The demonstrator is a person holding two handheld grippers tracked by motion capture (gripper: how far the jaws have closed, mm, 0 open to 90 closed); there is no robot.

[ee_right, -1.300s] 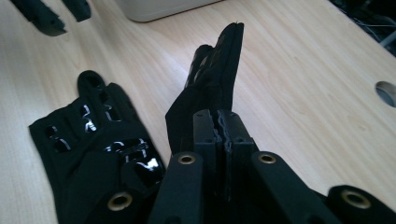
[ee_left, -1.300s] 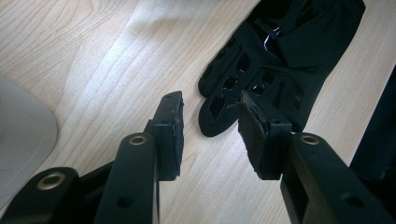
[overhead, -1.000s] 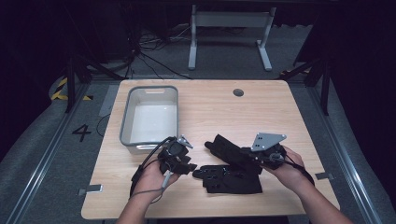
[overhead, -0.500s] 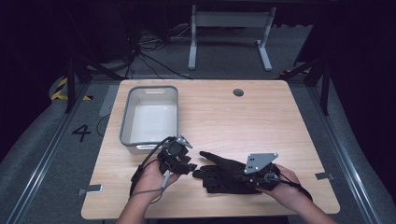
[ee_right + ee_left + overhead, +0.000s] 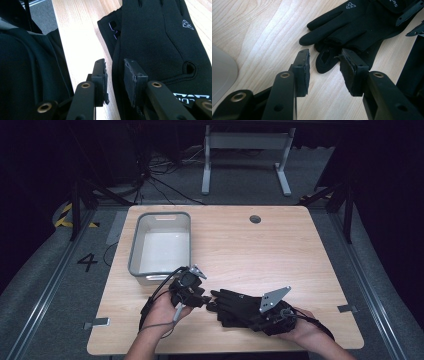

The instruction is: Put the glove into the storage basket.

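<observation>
Lying flat on the worktop (image 5: 300,255): black gloves (image 5: 235,307), near its front edge | left claw (image 5: 324,66) apart, at the fingertips | right claw (image 5: 115,75) apart, over a glove's edge | grey bin (image 5: 160,245) behind, well apart

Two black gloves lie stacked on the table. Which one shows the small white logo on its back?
The upper glove, lying on top with fingers toward the left gripper. Its back carries the white logo; the lower glove peeks out beneath, showing plain black fingertips.
</observation>
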